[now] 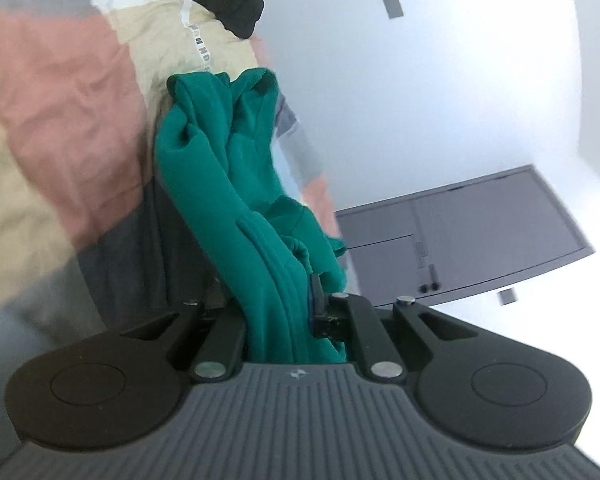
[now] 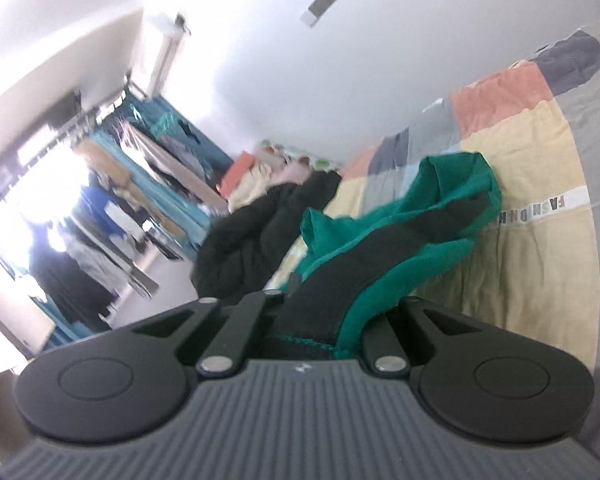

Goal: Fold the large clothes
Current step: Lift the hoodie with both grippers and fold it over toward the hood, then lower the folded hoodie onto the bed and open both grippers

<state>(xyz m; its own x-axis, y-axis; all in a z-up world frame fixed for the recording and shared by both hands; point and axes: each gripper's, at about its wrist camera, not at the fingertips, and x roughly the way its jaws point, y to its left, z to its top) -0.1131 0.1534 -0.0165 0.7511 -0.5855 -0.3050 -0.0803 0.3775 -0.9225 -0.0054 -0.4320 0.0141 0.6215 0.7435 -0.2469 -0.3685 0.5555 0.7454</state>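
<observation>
Both my hand-held grippers are clamped on the green garment (image 1: pixel 236 184). Left hand-held gripper (image 1: pixel 284 312): jaws closed w/ a thick bunch of green fabric pinched between them. Right hand-held gripper (image 2: pixel 328 316): closed too, biting an edge where the dark inner lining shows next to the green.

Progress, as I judge it: barely started. The garment hangs bunched and twisted from both grips, part of it draped on the bed (image 2: pixel 532 264), no clean fold anywhere. Still left: spread it flat, square it up, fold sleeves/sides in, then fold over. A black garment (image 2: pixel 260 232) sits heaped farther up the bed, apart from the green one, prob. also waiting; can't tell if anything is folded yet.

Surface: a bed w/ a patchwork cover (image 1: pixel 60 92) in pink, cream and grey blocks, a white printed strip across one cream block. Cover is wrinkled, soft, so edges won't slide easily.

Room: plain white wall, a dark grey door (image 1: pixel 460 236) in the left view; in the right view a crowded clothes rack (image 2: pixel 112 184) and bright window glare. Both views are blurred.
</observation>
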